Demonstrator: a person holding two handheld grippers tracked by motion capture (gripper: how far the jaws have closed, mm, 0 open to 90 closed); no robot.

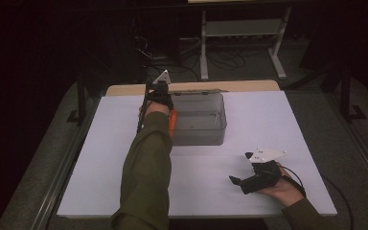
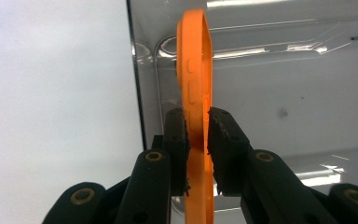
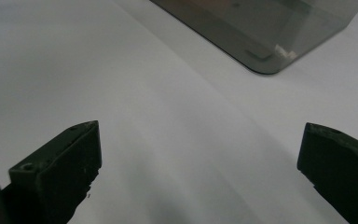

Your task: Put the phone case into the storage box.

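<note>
A broad stretch of the white, smooth counter [image 1: 124,124] is left bare at the lower centre of the high view, between the two tools. The transparent grey plastic bin [image 1: 206,129], rectangular with rounded corners, is seen at the centre of that view, near the counter's far edge. The left tool [image 2: 196,135] is held at the bin's left wall, its jaws closed tightly on the orange, glossy phone case [image 2: 195,74]; the case is gripped edge-on and stands upright just inside the bin's rim. The right tool [image 1: 242,182] is held low over the counter at the lower right, well apart from the bin, its jaws spread wide with nothing between them.
</note>
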